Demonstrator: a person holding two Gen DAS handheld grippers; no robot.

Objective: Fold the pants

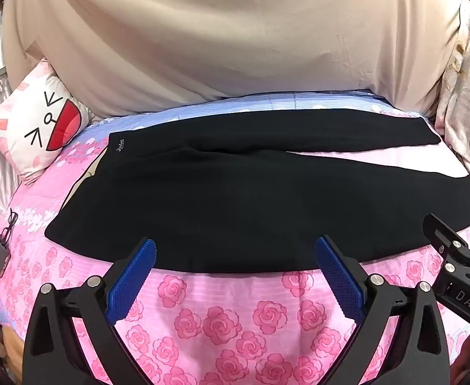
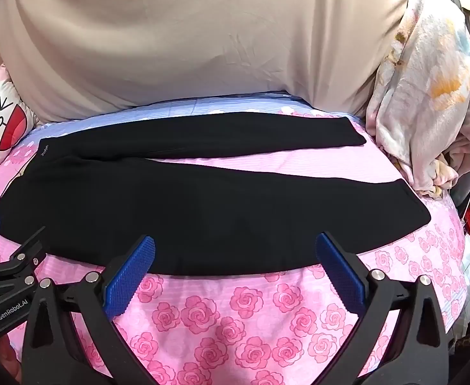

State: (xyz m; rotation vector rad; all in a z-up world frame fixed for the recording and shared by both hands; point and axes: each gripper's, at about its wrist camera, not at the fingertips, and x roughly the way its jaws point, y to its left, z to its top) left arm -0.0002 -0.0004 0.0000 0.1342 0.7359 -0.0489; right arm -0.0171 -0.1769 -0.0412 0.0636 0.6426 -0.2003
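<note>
**Pants laid flat on the bed, both tongs spread before the first fold**

*Left wrist view.* The black pants (image 1: 251,199) lie spread on the bed (image 1: 222,314), which is covered in a rose-print sheet. The waistband is toward 9 o'clock and the two legs run out toward 3 o'clock, parted by a narrow wedge of sheet. The left tongs (image 1: 235,268) stand fully spread at 6 o'clock, just short of the near hem of the cloth, pinching nothing. The right tongs (image 1: 453,240) enter at 4 o'clock. A cartoon pillow (image 1: 39,125) sits at 9 o'clock and a phone with glasses (image 1: 4,250) at 8 o'clock.

*Right wrist view.* The right tongs, likewise spread wide and empty, hover at 6 o'clock over the near edge of the nearer leg. The left tongs appear at 8 o'clock. A crumpled blanket (image 2: 427,102) lies at 2 o'clock, beyond the leg ends.

*Step in hand.* No fold appears made yet; this reads as the approach. The next move likely calls for each pair to descend, nip one leg's edge at two points, and carry it over onto the other leg.
</note>
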